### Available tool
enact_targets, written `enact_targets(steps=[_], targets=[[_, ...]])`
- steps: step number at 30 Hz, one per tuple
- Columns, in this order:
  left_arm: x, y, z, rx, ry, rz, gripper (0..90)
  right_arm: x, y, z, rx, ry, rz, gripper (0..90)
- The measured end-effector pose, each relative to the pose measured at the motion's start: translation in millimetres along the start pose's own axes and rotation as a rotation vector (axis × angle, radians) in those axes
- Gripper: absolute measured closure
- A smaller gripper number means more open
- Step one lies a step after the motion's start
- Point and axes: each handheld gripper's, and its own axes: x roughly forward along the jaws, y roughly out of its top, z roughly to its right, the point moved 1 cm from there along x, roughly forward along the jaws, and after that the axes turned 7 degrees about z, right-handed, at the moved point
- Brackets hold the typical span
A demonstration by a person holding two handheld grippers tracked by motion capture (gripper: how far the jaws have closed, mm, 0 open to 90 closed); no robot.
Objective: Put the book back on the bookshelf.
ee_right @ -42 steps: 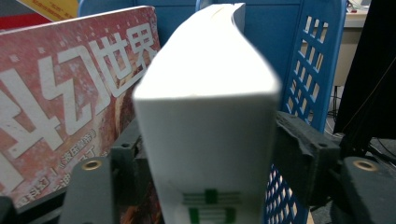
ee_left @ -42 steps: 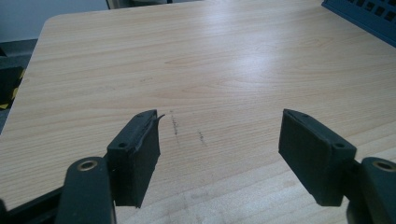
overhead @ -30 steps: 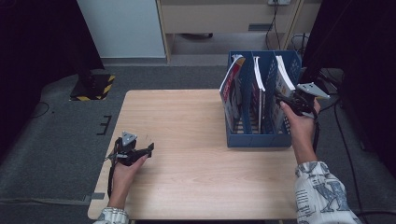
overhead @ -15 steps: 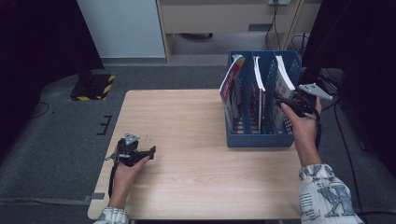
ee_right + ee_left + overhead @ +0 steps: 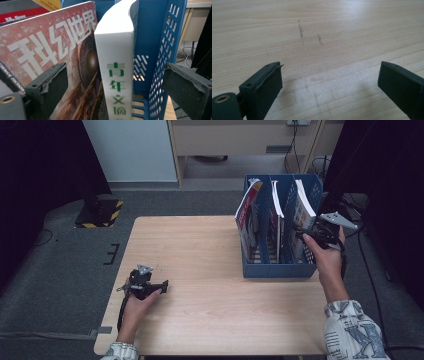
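Observation:
A blue file rack (image 5: 275,270) with three compartments stands on the right of the wooden table (image 5: 210,245), with books and magazines upright in it. My right gripper (image 5: 306,234) is at the rack's right front corner. In the right gripper view, my right gripper (image 5: 117,72) is open and its jaws have just been opening. A white book (image 5: 117,50) with green characters stands between them, untouched, beside a red magazine (image 5: 50,45) and the rack's lattice wall (image 5: 160,50). My left gripper (image 5: 162,285) rests low over the table's left front, open and empty, its jaws also just widened.
In the left gripper view, my left gripper (image 5: 330,68) has bare scuffed wood (image 5: 324,37) under it. Beyond the table lie grey carpet, a black and yellow striped block (image 5: 102,212) at the left and cables (image 5: 365,265) at the right.

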Motion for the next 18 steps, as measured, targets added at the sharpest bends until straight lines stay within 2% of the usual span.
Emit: enact_targets(steps=[2, 10, 18], targets=[[1.1, -0.4, 1.0, 0.013, 0.001, -0.005, 5.2, -2.4, 0.1, 0.7, -0.002, -0.001, -0.002, 6.0], [4.8, -2.5, 2.0, 0.022, 0.001, -0.027, 3.9, -11.5, -3.4, 1.6, 0.004, 0.023, -0.019, 4.6], [5.6, -4.4, 2.9, 0.035, -0.011, -0.016, 1.6, -21.5, -9.5, 0.0, 0.008, 0.039, -0.026, 4.0]])
